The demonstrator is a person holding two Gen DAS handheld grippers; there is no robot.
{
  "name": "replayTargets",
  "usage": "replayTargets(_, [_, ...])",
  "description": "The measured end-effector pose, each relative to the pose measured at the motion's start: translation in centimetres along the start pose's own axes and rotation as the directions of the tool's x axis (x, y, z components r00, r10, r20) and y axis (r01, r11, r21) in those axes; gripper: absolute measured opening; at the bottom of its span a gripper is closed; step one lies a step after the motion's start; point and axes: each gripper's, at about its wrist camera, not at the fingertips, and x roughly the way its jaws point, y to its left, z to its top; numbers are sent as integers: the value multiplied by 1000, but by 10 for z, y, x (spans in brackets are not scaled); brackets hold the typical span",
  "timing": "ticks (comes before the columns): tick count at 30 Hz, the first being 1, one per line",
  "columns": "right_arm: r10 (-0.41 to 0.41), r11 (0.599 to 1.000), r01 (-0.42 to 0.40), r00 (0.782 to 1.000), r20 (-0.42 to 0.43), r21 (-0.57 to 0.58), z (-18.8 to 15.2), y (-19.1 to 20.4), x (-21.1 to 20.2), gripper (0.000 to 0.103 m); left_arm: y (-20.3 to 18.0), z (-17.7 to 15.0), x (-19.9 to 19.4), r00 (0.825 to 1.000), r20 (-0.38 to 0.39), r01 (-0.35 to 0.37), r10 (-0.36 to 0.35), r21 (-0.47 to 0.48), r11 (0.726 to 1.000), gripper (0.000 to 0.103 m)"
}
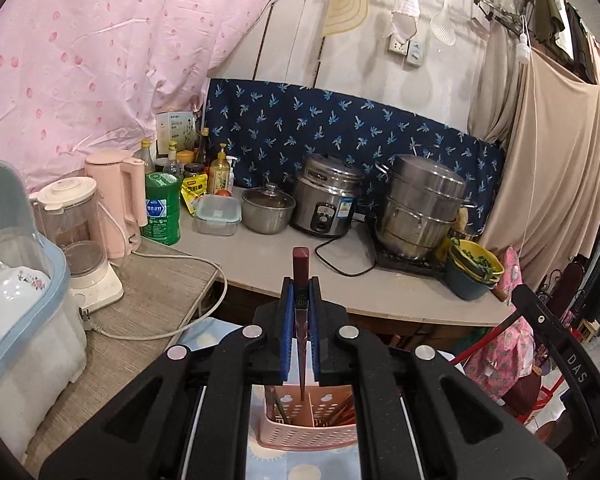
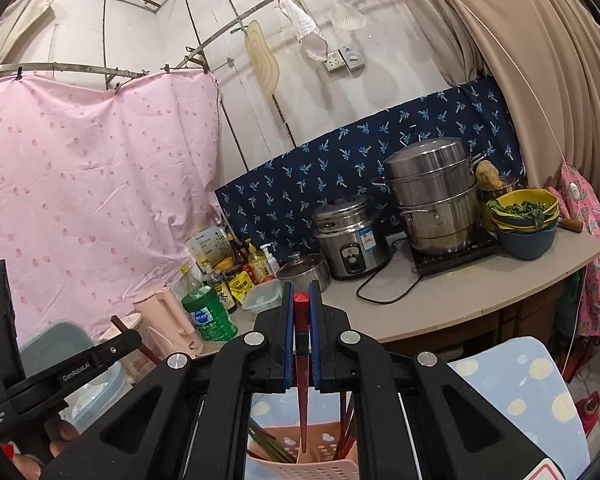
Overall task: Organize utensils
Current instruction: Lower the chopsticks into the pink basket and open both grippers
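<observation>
My left gripper [image 1: 301, 284] is shut on a dark red chopstick [image 1: 300, 280], held upright with its thin tip down over the pink perforated utensil basket [image 1: 308, 432]. My right gripper [image 2: 301, 292] is shut on a red chopstick [image 2: 301, 312], also tip down, above the same basket [image 2: 300, 468]. The basket holds several chopsticks in its compartments. The left gripper's body shows at the lower left of the right wrist view [image 2: 60, 372], and the right gripper's body shows at the right edge of the left wrist view [image 1: 560, 344].
The basket stands on a blue patterned cloth [image 2: 512, 392]. On the counter [image 1: 268, 256] behind are a rice cooker [image 1: 326, 200], a steamer pot [image 1: 420, 212], a small lidded pot [image 1: 268, 208], bottles and a pink kettle [image 1: 116, 200]. A blender [image 1: 80, 240] and a dish bin [image 1: 24, 300] stand at left.
</observation>
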Motion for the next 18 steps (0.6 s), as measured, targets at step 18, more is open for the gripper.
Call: replayTargets(18, [-42, 999, 41, 978, -204, -11, -78, -25, 60, 7, 15, -59, 53, 991, -135, -10, 11, 6, 1000, 7])
